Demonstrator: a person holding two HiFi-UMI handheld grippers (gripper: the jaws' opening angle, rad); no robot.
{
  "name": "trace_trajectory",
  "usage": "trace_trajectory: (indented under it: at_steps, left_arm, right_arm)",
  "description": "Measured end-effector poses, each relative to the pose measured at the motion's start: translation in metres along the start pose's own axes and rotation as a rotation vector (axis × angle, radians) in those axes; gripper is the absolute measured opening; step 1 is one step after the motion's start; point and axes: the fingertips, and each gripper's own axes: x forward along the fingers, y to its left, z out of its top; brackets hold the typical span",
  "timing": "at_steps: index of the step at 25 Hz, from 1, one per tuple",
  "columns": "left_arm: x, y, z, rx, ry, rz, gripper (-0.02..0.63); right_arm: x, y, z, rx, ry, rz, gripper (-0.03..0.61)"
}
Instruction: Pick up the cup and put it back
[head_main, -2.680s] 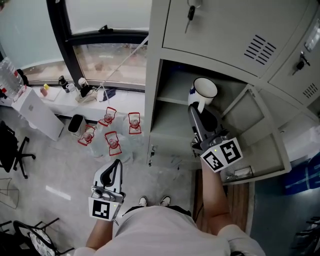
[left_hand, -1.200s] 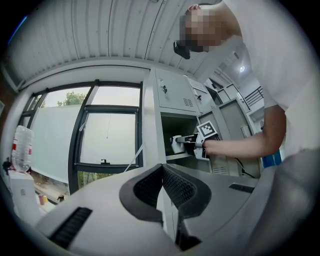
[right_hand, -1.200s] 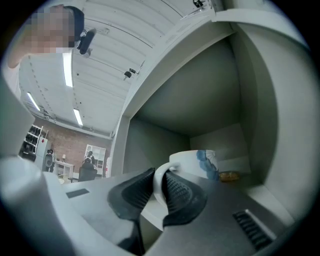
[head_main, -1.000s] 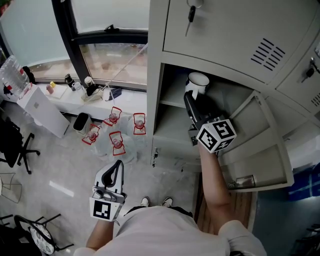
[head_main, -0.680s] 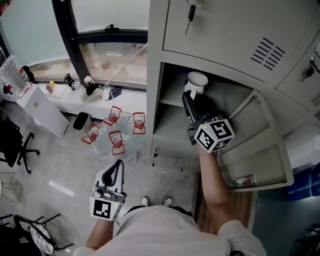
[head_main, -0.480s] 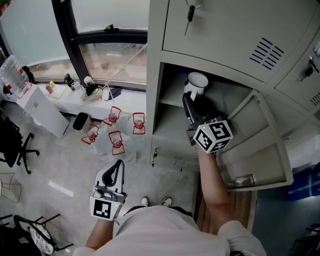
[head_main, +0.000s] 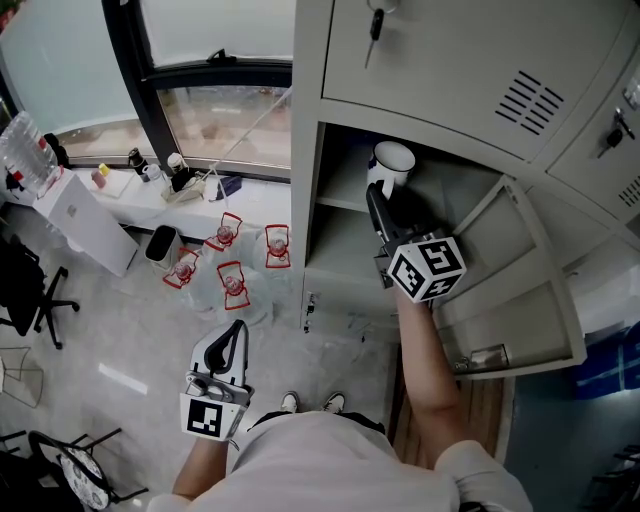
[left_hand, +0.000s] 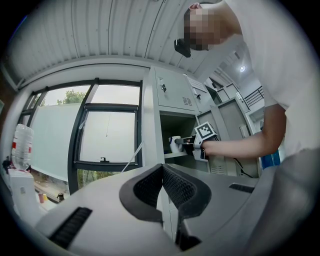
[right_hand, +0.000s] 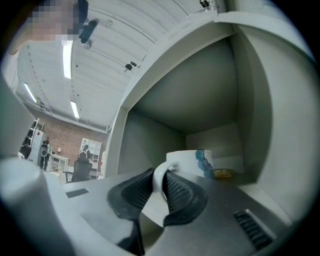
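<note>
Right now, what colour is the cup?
The cup is white with a blue mark; the right gripper view shows it best.

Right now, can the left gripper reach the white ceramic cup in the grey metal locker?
Probably not. The left gripper hangs low, far from the grey metal locker; the right gripper, closed on the handle of the white ceramic cup, fills the way in.

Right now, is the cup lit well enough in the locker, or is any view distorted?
Head view: locker interior shadowed, white cup clear. Right gripper view: cup sharp, fisheye bends locker walls, corners black. Left gripper view: bright window, cup tiny.
</note>
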Motion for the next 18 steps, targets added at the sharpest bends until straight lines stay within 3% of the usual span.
trace_trajectory:
  at_steps: [3,8,18]
  left_arm:
    - [0.0,-0.002,0.002,-0.001,-0.003,-0.005,0.021]
    - [-0.001,-0.004,0.001,-0.001,-0.004,-0.014,0.021]
    - [0.001,-0.014,0.002,-0.006,-0.009,-0.052,0.021]
  right_arm:
    - [0.0,0.002,-0.002,-0.006,0.01,0.008,0.076]
    - [-0.006,0.006,-0.006,-0.013,0.019,0.006,0.157]
    - [-0.04,-0.002,-0.003,-0.033,0.0,-0.06,0.163]
